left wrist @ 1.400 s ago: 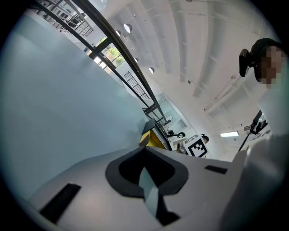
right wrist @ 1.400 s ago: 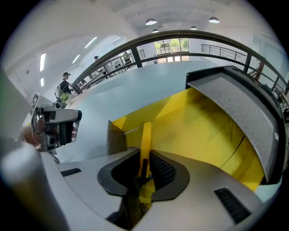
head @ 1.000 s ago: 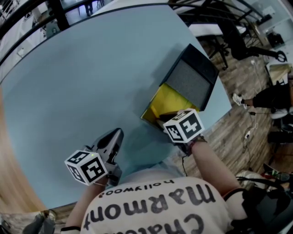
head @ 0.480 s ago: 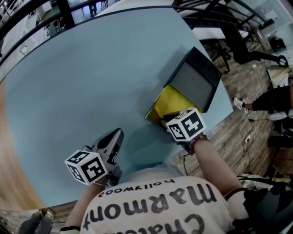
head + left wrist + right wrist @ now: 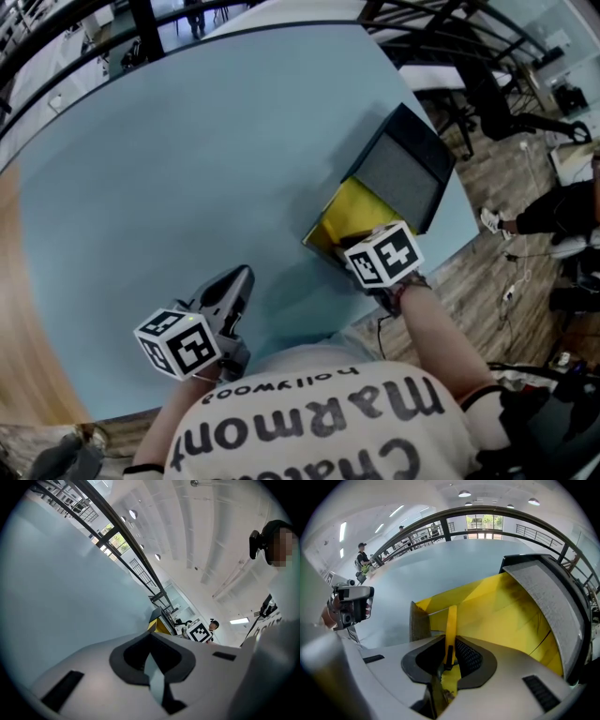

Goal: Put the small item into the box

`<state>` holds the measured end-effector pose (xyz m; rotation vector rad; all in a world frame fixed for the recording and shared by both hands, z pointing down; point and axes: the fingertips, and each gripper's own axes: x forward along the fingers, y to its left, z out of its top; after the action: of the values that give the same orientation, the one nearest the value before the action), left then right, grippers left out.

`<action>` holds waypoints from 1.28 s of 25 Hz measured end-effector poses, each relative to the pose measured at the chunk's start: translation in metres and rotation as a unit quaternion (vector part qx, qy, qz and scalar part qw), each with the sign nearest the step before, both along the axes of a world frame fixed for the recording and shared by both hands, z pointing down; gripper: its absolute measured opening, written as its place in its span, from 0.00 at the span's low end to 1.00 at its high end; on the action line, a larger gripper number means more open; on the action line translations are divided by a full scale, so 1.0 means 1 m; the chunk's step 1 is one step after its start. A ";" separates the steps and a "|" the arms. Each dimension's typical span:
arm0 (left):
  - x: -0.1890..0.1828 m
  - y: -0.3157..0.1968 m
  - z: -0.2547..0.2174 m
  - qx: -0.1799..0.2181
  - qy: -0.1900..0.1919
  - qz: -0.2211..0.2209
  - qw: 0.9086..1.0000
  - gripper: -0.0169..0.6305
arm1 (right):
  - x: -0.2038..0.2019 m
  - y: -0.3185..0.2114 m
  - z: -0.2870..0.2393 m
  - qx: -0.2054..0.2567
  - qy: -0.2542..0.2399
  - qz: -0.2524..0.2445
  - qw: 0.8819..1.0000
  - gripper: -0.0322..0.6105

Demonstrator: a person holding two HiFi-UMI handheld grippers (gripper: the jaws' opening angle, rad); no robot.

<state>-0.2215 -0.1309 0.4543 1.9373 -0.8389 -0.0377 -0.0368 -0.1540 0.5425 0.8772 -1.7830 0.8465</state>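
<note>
The box (image 5: 352, 208) stands open at the table's right side, with a yellow inside and a black lid (image 5: 398, 173) lined with grey foam leaning back. My right gripper (image 5: 349, 246) hangs over the box's near edge under its marker cube. In the right gripper view its jaws (image 5: 451, 641) are almost together on a small thin black item (image 5: 448, 657), with the yellow inside (image 5: 506, 611) just ahead. My left gripper (image 5: 239, 279) lies near the table's front edge, shut and holding nothing (image 5: 152, 656).
The round light blue table (image 5: 187, 141) stretches to the left and far side. Its right edge runs just beyond the box. Wooden floor, dark chairs (image 5: 487, 84) and a seated person (image 5: 562, 202) lie past that edge. A black railing (image 5: 487, 513) curves behind the table.
The head view has drifted slightly, so the box sits a little further right in the picture. Both grippers keep their places relative to the box and table.
</note>
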 end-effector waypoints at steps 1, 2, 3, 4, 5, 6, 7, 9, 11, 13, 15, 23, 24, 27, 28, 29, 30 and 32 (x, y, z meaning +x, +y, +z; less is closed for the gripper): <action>-0.003 0.001 -0.001 0.000 -0.001 -0.002 1.000 0.03 | 0.000 0.000 0.000 0.000 0.003 -0.001 1.000 0.18; -0.005 0.002 -0.001 0.001 -0.002 -0.005 1.000 0.03 | 0.000 0.001 0.000 0.002 0.006 -0.002 1.000 0.18; -0.008 0.003 -0.002 0.001 -0.003 -0.007 1.000 0.03 | 0.000 0.002 -0.001 0.004 0.009 -0.002 1.000 0.18; -0.010 0.005 -0.003 0.002 -0.003 -0.009 1.000 0.03 | -0.001 0.002 -0.001 0.007 0.012 -0.002 1.000 0.18; -0.012 0.006 -0.004 0.004 -0.004 -0.010 1.000 0.03 | -0.001 0.003 -0.002 0.011 0.014 -0.002 1.000 0.18; -0.014 0.007 -0.006 0.006 -0.004 -0.011 1.000 0.03 | -0.001 0.004 -0.002 0.014 0.015 0.000 1.000 0.18; -0.015 0.008 -0.007 0.008 -0.004 -0.011 1.000 0.03 | -0.001 0.005 -0.003 0.017 0.014 0.003 1.000 0.18; -0.017 0.010 -0.010 0.011 -0.004 -0.010 1.000 0.03 | -0.001 0.006 -0.005 0.017 0.006 0.014 1.000 0.19; -0.019 0.011 -0.012 0.012 -0.004 -0.010 1.000 0.03 | 0.000 0.006 -0.007 0.015 -0.005 0.024 1.000 0.20; -0.019 0.012 -0.012 0.013 -0.004 -0.011 1.000 0.03 | 0.000 0.006 -0.008 0.016 -0.012 0.029 0.999 0.20; -0.020 0.013 -0.010 0.014 -0.006 -0.011 1.000 0.03 | 0.001 0.004 -0.009 0.025 -0.013 0.029 0.999 0.20; -0.005 0.030 -0.019 0.027 -0.015 -0.015 0.999 0.03 | 0.005 -0.005 -0.033 0.104 -0.078 0.067 0.989 0.20; -0.004 0.032 -0.022 0.030 -0.019 -0.015 0.999 0.03 | 0.006 -0.007 -0.039 0.116 -0.097 0.080 0.985 0.20; -0.003 0.037 -0.035 0.041 -0.034 -0.028 0.998 0.03 | 0.011 -0.008 -0.060 0.140 -0.151 0.115 0.972 0.17; -0.003 0.037 -0.039 0.045 -0.041 -0.035 0.998 0.03 | 0.012 -0.009 -0.068 0.150 -0.169 0.123 0.966 0.16; -0.003 0.037 -0.044 0.050 -0.046 -0.042 0.997 0.03 | 0.014 -0.008 -0.077 0.162 -0.186 0.130 0.960 0.16; -0.002 0.037 -0.047 0.054 -0.050 -0.048 0.996 0.03 | 0.017 -0.007 -0.085 0.176 -0.200 0.137 0.954 0.15; 0.002 0.040 -0.051 0.061 -0.056 -0.058 0.995 0.03 | 0.030 0.001 -0.097 0.200 -0.216 0.152 0.944 0.15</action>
<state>-0.2196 -0.0904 0.4031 2.0167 -1.0457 -0.0503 -0.0066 -0.1534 0.4454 1.3347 -2.2914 0.9395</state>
